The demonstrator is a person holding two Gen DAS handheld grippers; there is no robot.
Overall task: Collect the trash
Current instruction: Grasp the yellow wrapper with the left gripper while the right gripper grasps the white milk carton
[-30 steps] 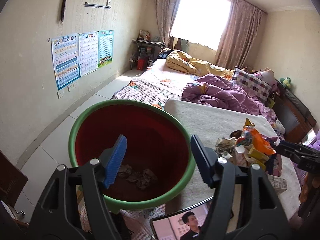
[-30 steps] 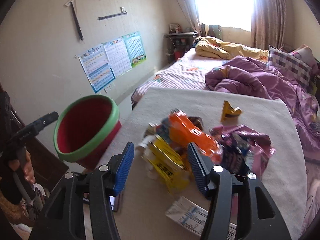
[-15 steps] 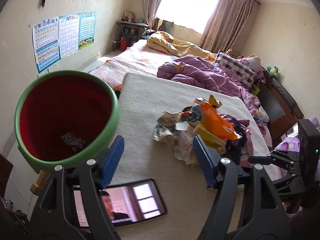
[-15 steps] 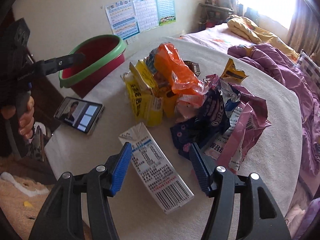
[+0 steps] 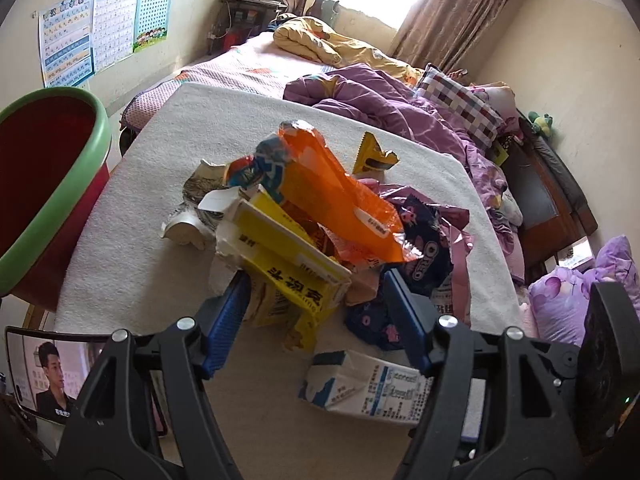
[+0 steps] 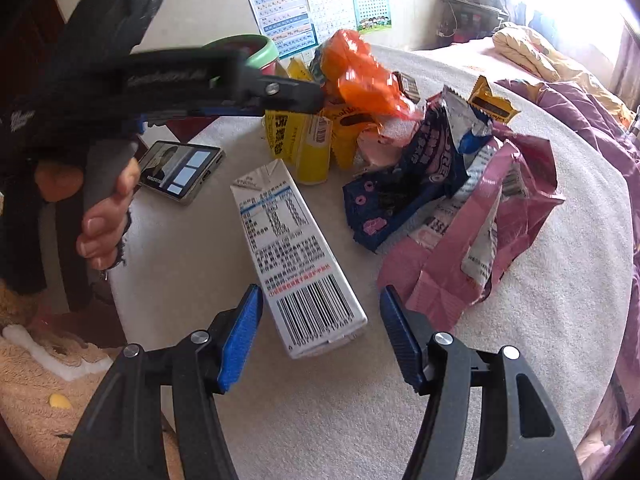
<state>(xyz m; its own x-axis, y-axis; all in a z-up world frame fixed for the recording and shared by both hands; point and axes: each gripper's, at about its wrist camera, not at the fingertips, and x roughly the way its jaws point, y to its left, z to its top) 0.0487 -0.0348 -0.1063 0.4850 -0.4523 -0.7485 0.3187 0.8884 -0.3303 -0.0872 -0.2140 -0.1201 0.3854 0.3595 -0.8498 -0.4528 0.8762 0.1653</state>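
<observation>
Both grippers are open and empty: left gripper (image 5: 316, 320) straddling the yellow box (image 5: 288, 268) at 12 o'clock, right gripper (image 6: 320, 332) over the milk carton (image 6: 296, 252), so I'd center each before squeezing.

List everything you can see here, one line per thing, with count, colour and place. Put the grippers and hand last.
milk carton: one, white with blue print and a barcode, lying flat on the table nearest the right gripper.
yellow box: one, yellow with black characters, in the pile's near side.
orange bag: one, orange, on top of the pile.
dark blue wrapper: one, navy with pink rings, right of the carton.
pink bag: one, pink, crumpled, at the pile's right edge.
bin: one, red with a green rim, beside the table's left edge.
phone: one, screen lit, on the table's near-left corner.
table: one, cream cover.
left gripper: black, blue pads, open over the yellow box.
right gripper: black, blue pads, open over the carton's barcode end.
hand: one, gripping the left gripper's handle.
</observation>
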